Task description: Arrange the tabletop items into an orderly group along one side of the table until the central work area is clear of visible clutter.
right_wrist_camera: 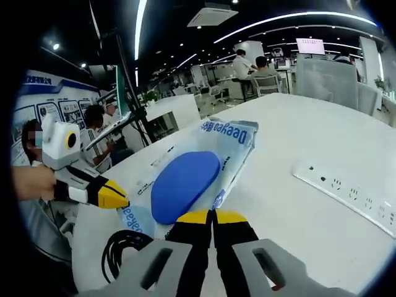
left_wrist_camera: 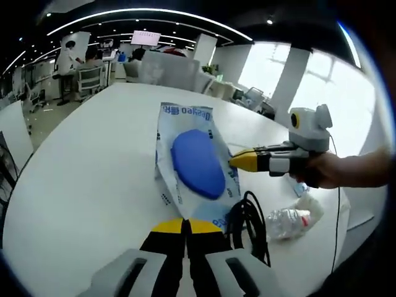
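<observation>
Left gripper (left_wrist_camera: pixel 187 226) fingers pinch the blue-padded plastic package (left_wrist_camera: pixel 197 162) at its 6 o'clock edge; right gripper (right_wrist_camera: pixel 213 216) grips its opposite edge. Package sags above the table (left_wrist_camera: pixel 93 179); black cable (left_wrist_camera: pixel 250 223) partly hidden beneath.

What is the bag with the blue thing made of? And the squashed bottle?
The bag looks like thin, shiny plastic film: it crinkles and the blue pad shows through it. The squashed bottle seems clear, thin plastic, since it is see-through and crumpled.
</observation>
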Demonstrator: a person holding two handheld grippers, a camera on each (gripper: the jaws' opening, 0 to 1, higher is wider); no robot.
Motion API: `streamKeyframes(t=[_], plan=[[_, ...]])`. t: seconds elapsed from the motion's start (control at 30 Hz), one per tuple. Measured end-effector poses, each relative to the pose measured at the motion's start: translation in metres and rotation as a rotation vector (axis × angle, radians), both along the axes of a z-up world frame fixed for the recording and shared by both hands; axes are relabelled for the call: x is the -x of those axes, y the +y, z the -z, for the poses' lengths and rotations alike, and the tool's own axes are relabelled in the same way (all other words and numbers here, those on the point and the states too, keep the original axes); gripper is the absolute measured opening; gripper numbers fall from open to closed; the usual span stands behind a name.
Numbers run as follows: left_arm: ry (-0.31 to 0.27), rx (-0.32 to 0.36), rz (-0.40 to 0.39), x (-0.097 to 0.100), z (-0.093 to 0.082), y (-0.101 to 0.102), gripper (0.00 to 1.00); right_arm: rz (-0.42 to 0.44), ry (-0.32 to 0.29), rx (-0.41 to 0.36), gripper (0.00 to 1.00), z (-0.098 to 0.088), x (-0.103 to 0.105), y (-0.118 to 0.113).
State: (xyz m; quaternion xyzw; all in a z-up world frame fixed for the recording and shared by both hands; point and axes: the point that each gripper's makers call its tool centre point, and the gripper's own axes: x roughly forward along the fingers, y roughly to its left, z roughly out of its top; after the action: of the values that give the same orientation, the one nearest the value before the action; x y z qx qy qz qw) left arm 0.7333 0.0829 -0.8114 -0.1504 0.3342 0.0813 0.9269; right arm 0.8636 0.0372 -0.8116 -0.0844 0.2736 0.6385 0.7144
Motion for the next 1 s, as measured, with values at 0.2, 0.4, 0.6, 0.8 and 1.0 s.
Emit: streamKeyframes(t=[0.2, 0.4, 0.6, 0.8, 1.0], plan=[[-0.022, -0.034, -0.007, 0.001, -0.016, 0.009, 0.0, 0.005, -0.019, -0.03, 0.0, -0.019, 0.002, 0.003], [-0.038, -0.063, -0.012, 0.002, -0.03, 0.011, 0.0, 0.01, -0.044, -0.062, 0.0, -0.031, 0.004, 0.008], [-0.061, -0.096, -0.019, 0.0, -0.046, 0.019, 0.0, 0.025, -0.075, -0.107, 0.0, -0.049, 0.0, 0.012], [-0.072, -0.114, 0.011, -0.003, -0.059, 0.019, 0.0, 0.043, -0.072, -0.116, 0.0, -0.06, 0.0, 0.007], [-0.079, -0.107, 0.056, -0.01, -0.067, 0.015, 0.0, 0.082, -0.067, -0.132, 0.0, -0.069, -0.004, -0.008]])
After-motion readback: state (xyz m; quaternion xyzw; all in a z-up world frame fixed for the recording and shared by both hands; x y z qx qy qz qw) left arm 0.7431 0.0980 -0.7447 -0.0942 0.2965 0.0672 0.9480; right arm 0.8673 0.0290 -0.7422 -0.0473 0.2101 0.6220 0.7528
